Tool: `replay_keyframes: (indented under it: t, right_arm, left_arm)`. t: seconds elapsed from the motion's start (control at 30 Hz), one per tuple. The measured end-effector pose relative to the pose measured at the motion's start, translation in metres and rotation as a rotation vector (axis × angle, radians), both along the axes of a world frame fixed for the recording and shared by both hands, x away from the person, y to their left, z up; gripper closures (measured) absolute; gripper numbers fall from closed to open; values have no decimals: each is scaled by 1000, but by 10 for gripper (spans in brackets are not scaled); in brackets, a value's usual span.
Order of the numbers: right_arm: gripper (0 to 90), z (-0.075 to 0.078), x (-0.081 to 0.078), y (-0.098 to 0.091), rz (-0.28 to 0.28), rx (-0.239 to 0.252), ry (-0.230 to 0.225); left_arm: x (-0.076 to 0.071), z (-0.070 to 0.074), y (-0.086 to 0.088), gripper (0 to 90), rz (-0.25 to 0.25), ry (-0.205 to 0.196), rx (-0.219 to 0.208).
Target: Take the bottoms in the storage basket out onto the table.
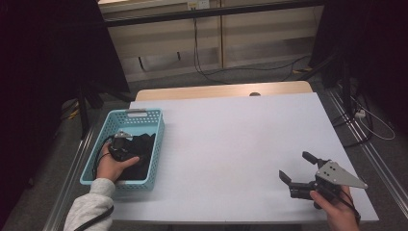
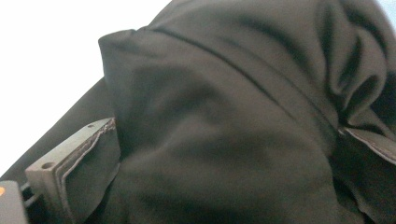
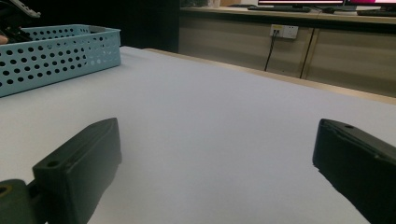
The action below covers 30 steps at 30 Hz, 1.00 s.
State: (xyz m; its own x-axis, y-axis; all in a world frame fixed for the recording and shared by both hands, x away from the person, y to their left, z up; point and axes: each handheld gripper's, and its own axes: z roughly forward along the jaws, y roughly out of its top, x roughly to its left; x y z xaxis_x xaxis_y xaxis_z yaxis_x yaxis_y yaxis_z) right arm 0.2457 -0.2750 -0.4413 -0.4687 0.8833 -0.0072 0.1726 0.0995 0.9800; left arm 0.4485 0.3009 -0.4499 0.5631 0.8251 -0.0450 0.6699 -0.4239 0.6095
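Reaching into the blue basket at left, the left gripper presses into black cloth, its jaw state unclear, while the right gripper at lower right gapes wide, holding nothing.

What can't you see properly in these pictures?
- Left gripper: in the high view its jaws are buried in the black cloth, so whether they pinch it is unclear.
- Left gripper view: the cloth is too close and blurred; one jaw is covered.
- Basket floor: hidden under cloth and hand.
- Right gripper: the person's hand is cut off by the bottom edge.
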Motion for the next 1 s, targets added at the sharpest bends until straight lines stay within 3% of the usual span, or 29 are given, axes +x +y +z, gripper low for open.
replay_keyframes:
  t: [0.17,0.37,0.87,1.0]
  right_arm:
    - [3,0,0,0,2,1,-1]
    - [4,0,-1,0,3,1,-1]
    - [3,0,0,1,5,-2,2]
    - [3,0,0,1,3,-5,2]
  left_arm:
    - [0,-2,0,0,38,-9,-4]
    - [-1,-2,0,0,48,-12,3]
    - [-2,-1,-5,14,72,20,4]
    - [-3,1,-6,72,77,31,-4]
